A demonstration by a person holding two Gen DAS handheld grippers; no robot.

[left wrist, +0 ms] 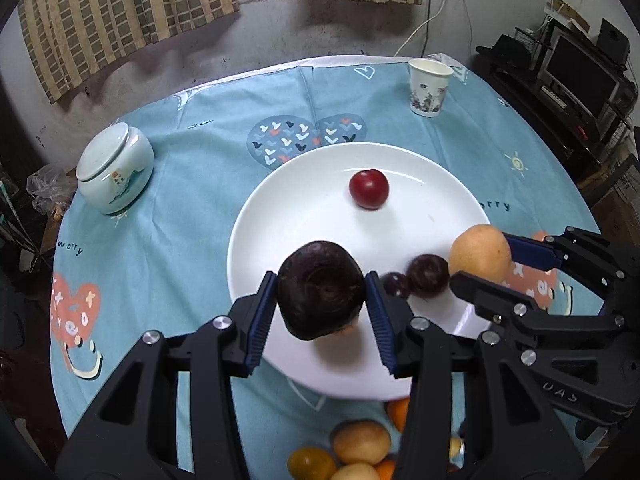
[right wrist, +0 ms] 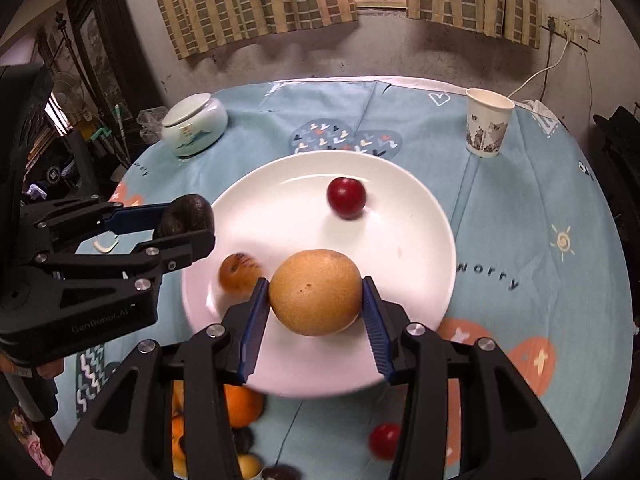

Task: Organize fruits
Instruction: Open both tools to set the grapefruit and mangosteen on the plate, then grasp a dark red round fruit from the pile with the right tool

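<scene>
My left gripper (left wrist: 322,304) is shut on a dark purple-black fruit (left wrist: 322,294) over the near edge of a white plate (left wrist: 280,216). My right gripper (right wrist: 316,300) is shut on a round tan pear (right wrist: 316,292) over the plate (right wrist: 420,240); the pear also shows in the left wrist view (left wrist: 480,254). A red plum (left wrist: 369,189) lies on the plate. Two small dark fruits (left wrist: 428,274) lie blurred near the plate's right rim. A small brownish fruit (right wrist: 239,272) shows on the plate's left. The left gripper and its dark fruit (right wrist: 186,216) appear in the right wrist view.
A pale lidded ceramic jar (left wrist: 114,170) stands at the left, a paper cup (left wrist: 428,88) at the far right. Several loose orange and yellow fruits (left wrist: 360,444) lie on the blue tablecloth near me, plus a red plum (right wrist: 384,440). Wall and curtains lie beyond the table.
</scene>
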